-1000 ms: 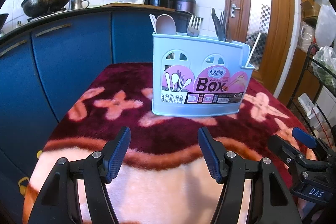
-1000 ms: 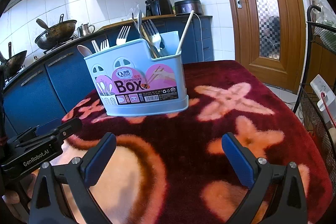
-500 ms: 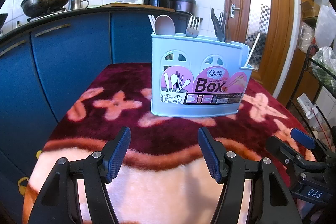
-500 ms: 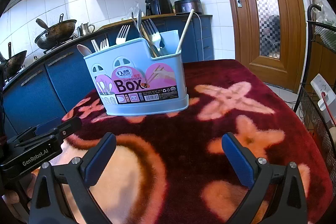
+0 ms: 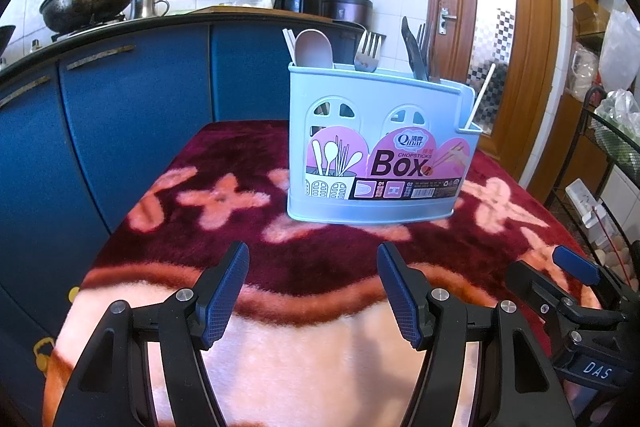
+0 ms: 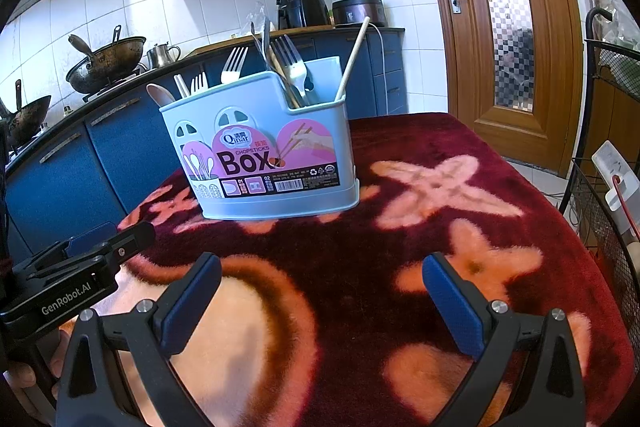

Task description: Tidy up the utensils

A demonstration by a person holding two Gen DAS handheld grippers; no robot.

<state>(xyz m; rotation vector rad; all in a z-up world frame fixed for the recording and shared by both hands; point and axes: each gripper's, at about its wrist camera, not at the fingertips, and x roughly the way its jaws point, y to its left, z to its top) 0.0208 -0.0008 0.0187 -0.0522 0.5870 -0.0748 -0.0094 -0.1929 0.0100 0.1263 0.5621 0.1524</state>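
– Jaws first: how do they stand?

– Both pairs are parted with nothing between them. Left gripper point(image 5: 312, 291) gapes moderately over the blanket; right gripper point(image 6: 320, 303) is spread wider, also empty.

– And the utensil box point(image 5: 380, 151)?

– It stands upright on the red floral blanket point(image 6: 440, 227), ahead of both grippers and clear of their fingertips. Its pink label reads "Box".

– What is in it?

– A pale spoon point(image 5: 314, 49) at the left end, a fork point(image 5: 367, 51) near the middle, more forks point(image 6: 294, 65) and dark handles bunched to the right, and a single chopstick point(image 6: 352, 61) leaning in the low end compartment.

– Beyond it?

– Blue cabinets point(image 5: 132, 115), a wok point(image 5: 90, 1) on the counter, a wooden door point(image 6: 504, 27).
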